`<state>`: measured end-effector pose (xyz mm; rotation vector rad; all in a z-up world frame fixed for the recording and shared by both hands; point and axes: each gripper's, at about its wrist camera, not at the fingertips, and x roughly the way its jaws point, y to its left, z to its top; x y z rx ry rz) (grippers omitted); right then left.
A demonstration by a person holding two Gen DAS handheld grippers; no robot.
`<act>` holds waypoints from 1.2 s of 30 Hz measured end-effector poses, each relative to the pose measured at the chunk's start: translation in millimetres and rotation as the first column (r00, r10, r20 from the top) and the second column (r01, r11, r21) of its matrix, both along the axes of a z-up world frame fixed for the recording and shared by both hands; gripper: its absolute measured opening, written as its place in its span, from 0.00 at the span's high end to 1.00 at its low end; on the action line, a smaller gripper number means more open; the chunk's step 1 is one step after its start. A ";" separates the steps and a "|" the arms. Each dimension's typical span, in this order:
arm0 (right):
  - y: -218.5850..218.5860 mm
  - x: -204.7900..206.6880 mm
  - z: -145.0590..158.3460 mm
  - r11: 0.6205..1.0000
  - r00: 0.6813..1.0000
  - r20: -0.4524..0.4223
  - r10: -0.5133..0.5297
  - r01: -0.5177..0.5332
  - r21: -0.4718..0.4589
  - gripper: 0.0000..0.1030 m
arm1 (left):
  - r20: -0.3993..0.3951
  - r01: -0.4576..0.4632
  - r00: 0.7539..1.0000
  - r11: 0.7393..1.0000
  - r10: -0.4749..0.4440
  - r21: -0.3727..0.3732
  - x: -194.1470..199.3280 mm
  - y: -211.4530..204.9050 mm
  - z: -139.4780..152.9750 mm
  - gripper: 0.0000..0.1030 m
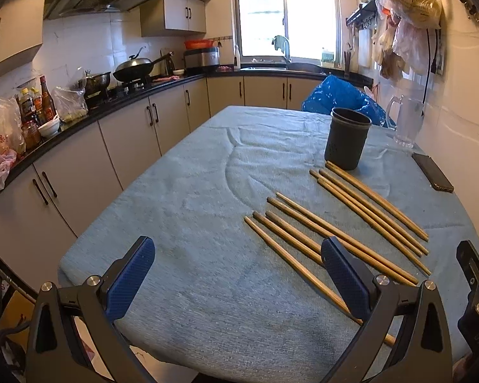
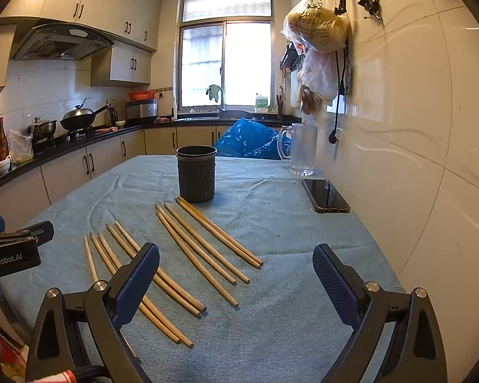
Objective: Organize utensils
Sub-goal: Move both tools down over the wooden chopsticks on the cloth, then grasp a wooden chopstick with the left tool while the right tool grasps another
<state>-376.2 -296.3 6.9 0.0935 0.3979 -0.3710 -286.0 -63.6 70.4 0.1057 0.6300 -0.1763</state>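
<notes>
I find my left gripper [image 1: 238, 274] and right gripper [image 2: 236, 279] both spread wide, holding nothing. The chopsticks [image 2: 204, 249] lie loose on the blue cloth [image 2: 287, 287], fanned between and just ahead of the right gripper's fingers, none yet in the dark holder [image 2: 196, 174] standing beyond their far ends. Likely laid out flat for single pickups; no sorting is done.

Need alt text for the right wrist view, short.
Wooden chopsticks lie loose on a blue tablecloth in front of an upright dark utensil holder, with the open right gripper empty above them. A phone and clear pitcher sit nearer the wall.
</notes>
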 end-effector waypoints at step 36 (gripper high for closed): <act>-35.5 15.0 -13.9 0.990 0.999 -0.037 0.030 -0.024 0.138 0.04 | -0.373 0.037 0.928 0.998 -0.012 0.059 78.2 -37.2 -62.3 0.51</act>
